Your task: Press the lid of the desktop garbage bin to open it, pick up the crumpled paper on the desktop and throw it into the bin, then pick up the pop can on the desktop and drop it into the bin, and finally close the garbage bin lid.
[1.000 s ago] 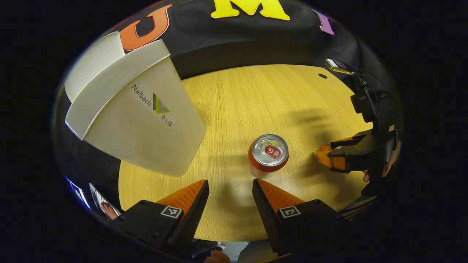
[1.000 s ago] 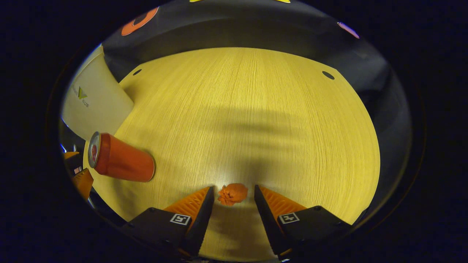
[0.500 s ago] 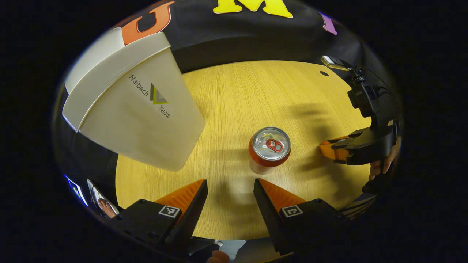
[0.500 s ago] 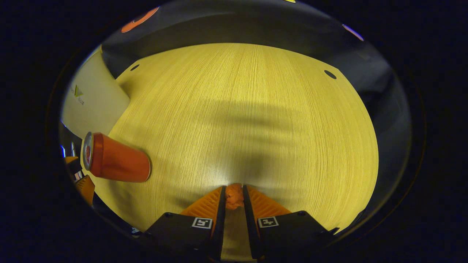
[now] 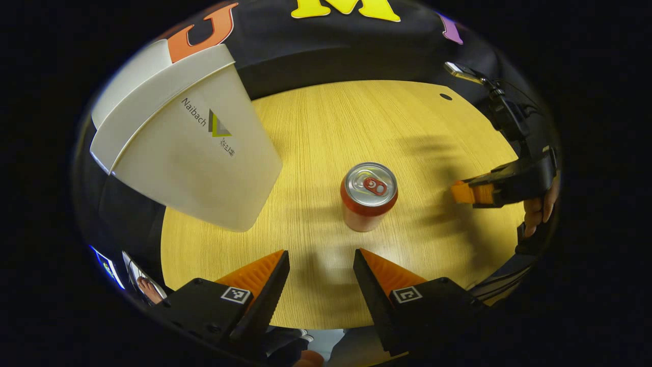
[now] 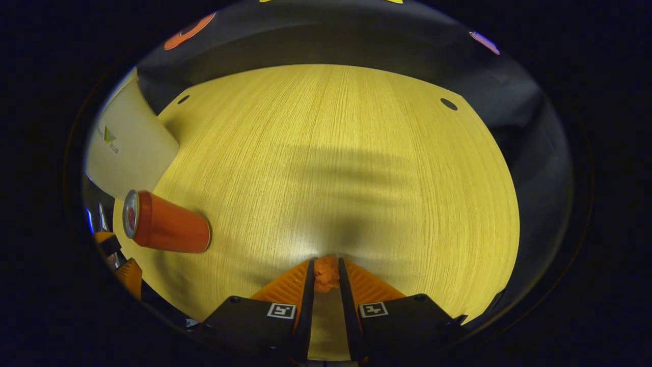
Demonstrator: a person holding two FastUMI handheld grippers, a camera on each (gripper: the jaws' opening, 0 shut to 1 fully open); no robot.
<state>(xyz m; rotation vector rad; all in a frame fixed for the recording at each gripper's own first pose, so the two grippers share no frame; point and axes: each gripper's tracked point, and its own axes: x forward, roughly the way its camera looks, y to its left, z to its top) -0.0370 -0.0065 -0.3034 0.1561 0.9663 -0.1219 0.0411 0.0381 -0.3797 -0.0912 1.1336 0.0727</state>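
Note:
An orange crumpled paper [image 6: 326, 274] is pinched between the fingers of my right gripper [image 6: 326, 263], which is shut on it low over the wooden table [image 6: 346, 153]. The left gripper view has that gripper [image 5: 462, 192] at the far right, held by a hand [image 5: 540, 206]. A red pop can [image 5: 369, 196] stands upright mid-table, just beyond my left gripper [image 5: 320, 259], which is open with nothing between its fingers. The white bin [image 5: 198, 158] stands at the left, its lid panel [image 5: 127, 81] showing behind the rim.
In the right gripper view the can [image 6: 170, 230] and the bin [image 6: 130, 148] sit at the left edge, with the left gripper's fingers [image 6: 130, 270] below them. Small dark holes [image 6: 449, 104] mark the table's far corners. Black cloth walls surround the table.
My right gripper has shut on the crumpled paper and, seen from the left gripper view, has risen slightly. My left gripper has drawn back a little from the can and stays open.

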